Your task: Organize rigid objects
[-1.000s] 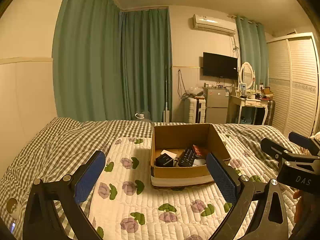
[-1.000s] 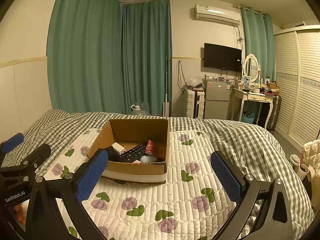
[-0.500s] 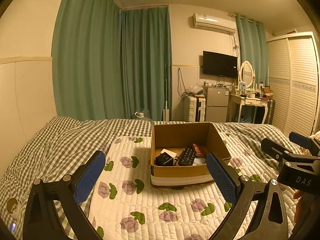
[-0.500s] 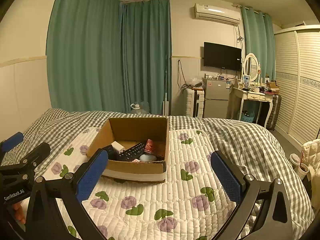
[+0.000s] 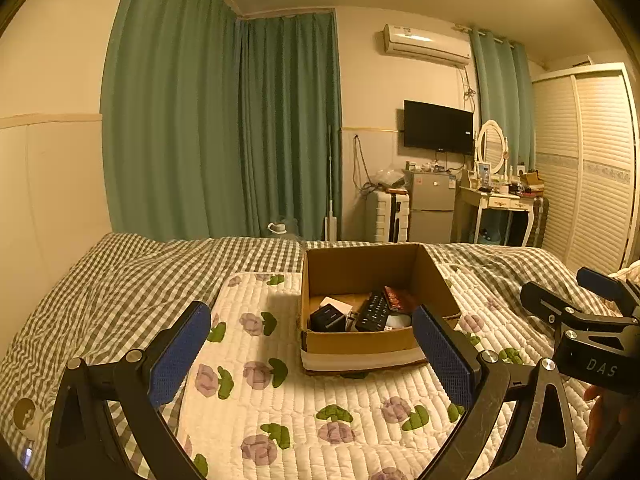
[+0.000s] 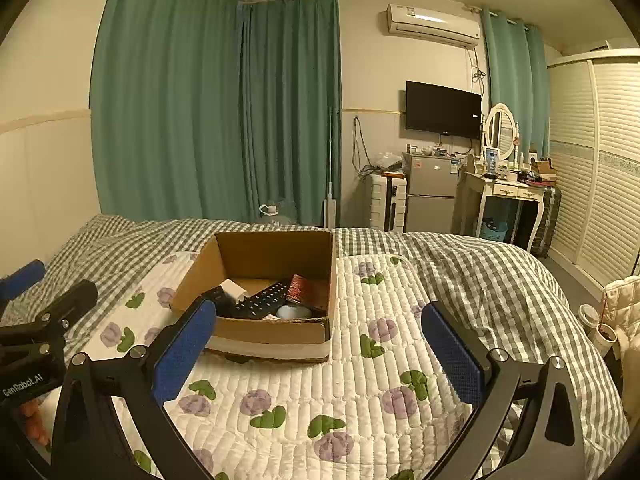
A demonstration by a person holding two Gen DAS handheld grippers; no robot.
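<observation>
The cardboard box (image 5: pixel 362 344) sits on the quilted flower-print mat (image 5: pixel 296 404) on the bed, ahead of both tongs and touched by neither. In the left wrist view it lies between the spread fingers, nearer the right-hand pad, whose tip overlaps the box's front corner in the picture. In the right wrist view the same box (image 6: pixel 272 330) lies ahead and to the left, its front corner behind the left-hand pad.

The box is open at the top, brown, with a pale band along its lower front edge. Inside lie a black remote control (image 5: pixel 372 312), a small black box (image 5: pixel 327 319), a white block (image 6: pixel 234 290), a reddish-brown packet (image 6: pixel 298 289) and a pale rounded object (image 6: pixel 294 312), packed close together on the bottom.

The left tongs (image 5: pixel 312 354) stand wide apart with nothing between the blue pads. The right tongs (image 6: pixel 316 350) are likewise spread wide and hold nothing. Each pair appears at the edge of the other's view, hovering above the mat.

Around the mat spreads a green checked bedcover (image 6: pixel 472 276). Beyond the bed hang green curtains (image 5: pixel 224 128).
</observation>
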